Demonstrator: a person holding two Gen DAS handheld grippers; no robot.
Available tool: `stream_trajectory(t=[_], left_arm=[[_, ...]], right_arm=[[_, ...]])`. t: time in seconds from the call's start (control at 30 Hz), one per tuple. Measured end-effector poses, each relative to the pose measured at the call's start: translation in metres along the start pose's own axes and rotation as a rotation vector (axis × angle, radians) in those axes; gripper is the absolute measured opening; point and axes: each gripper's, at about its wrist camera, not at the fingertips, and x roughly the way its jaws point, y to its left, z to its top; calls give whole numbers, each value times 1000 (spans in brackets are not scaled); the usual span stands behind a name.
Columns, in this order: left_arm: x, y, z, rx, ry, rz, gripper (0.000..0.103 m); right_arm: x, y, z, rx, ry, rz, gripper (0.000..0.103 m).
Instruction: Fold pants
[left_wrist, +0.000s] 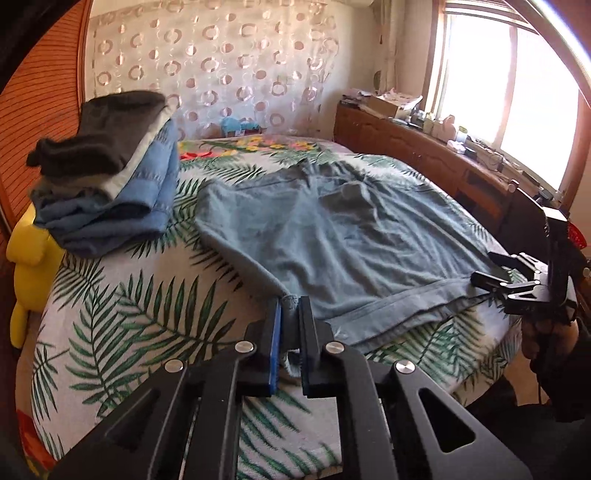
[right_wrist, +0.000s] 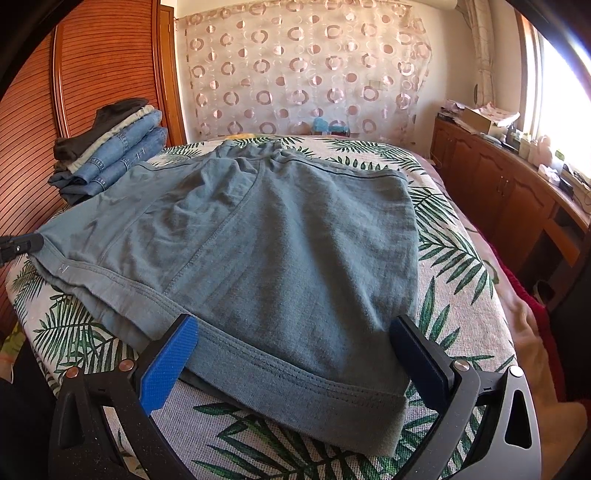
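Left wrist view: the left gripper (left_wrist: 290, 314) has its jaws pinched tight on a corner of the grey-blue pants (left_wrist: 343, 236), a small bunch of hem cloth caught between the blue pad and the black one. From that nipped corner the pants spread away ahead of the jaws and to their right, lying flat on the bed (left_wrist: 140, 314) with its palm-leaf cover. Far to the right of the jaws, at the other hem corner, the right gripper (left_wrist: 491, 271) sits in a person's hand (left_wrist: 546, 339), its jaws spread apart at the cloth's edge. Ahead and to the left of the closed jaws, a stack of folded clothes (left_wrist: 110, 177) rests on the bed, apart from the pants.

Right wrist view: the right gripper (right_wrist: 295, 354) stands with its jaws wide, one finger on each side of the pants' (right_wrist: 280, 236) hem. Whether the blue pad or the dark pad touches the cloth's edges cannot be told. The garment runs forward from between the jaws toward the far curtain (right_wrist: 303, 70). At the left frame edge, a black tip of the left gripper (right_wrist: 22, 243) meets the pants' far-left corner. The stack of folded clothes (right_wrist: 110, 155) lies ahead-left.
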Motion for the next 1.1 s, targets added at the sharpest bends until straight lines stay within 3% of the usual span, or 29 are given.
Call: stream_trajectory(t=[0.13,0.4,0.83,1.1], left_arm=[[-1,-17,20,39,-25,-32,9],[8,-60,59,126,-56,-106,9],[38,-121,97,190,-38,-200,9],[59,-138,96,193,-8,-196,9]], right_arm=[[-4,-8,3,30,0,22,84],[-11,-21,3,64,-11,15,74],[-24,-35,0,92,-45,12,71],[-31,-43,-11,115,-56,12,71]])
